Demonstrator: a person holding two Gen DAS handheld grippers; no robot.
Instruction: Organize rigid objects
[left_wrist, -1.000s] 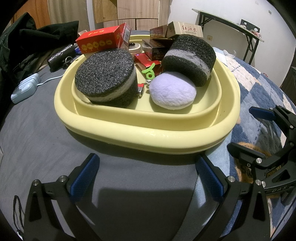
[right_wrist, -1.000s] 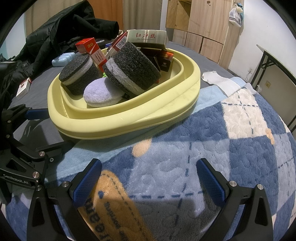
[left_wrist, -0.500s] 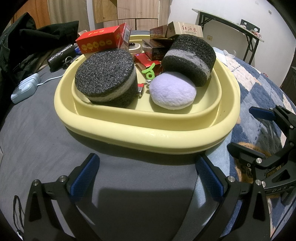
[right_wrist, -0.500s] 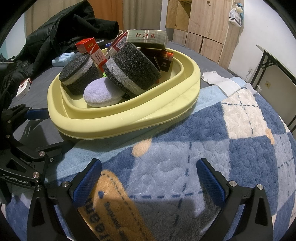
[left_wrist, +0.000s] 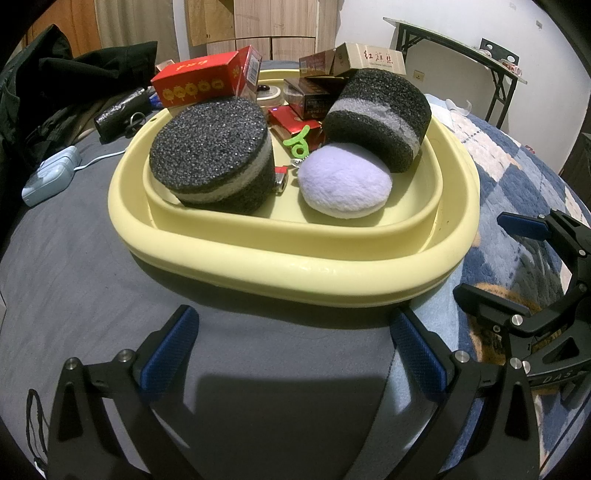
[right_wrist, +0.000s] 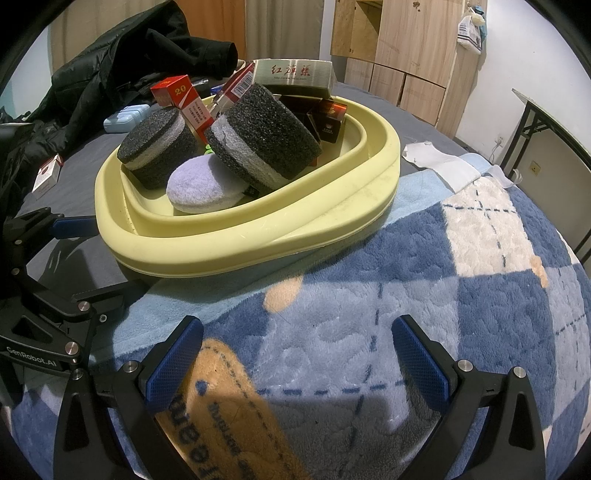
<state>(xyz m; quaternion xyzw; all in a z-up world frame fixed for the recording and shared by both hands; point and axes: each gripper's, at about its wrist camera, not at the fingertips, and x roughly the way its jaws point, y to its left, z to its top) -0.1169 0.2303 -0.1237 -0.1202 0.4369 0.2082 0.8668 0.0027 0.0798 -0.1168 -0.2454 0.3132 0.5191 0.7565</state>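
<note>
The yellow basin (left_wrist: 295, 273) sat on the bed, straddling the grey sheet (left_wrist: 74, 266) and the blue checked blanket (right_wrist: 461, 288), and it held the rigid objects heaped together. In the left wrist view, a flat foam disc (left_wrist: 212, 155) lay at ten o'clock, a tilted foam disc (left_wrist: 380, 114) leaned at two o'clock, and a lilac plush pad (left_wrist: 343, 184) rested between them toward the near wall. Behind, at twelve o'clock, stood a red box (left_wrist: 199, 79), a pale carton (left_wrist: 369, 62), dark packets (left_wrist: 314, 96), a green clip (left_wrist: 299, 142) and a lighter (left_wrist: 281, 179).

The left gripper (left_wrist: 291, 354) and right gripper (right_wrist: 295, 362) both hovered just short of the rim, jaws spread wide and empty. No sorting appeared begun; the next move probably called for reaching over the rim to one topmost item.
</note>
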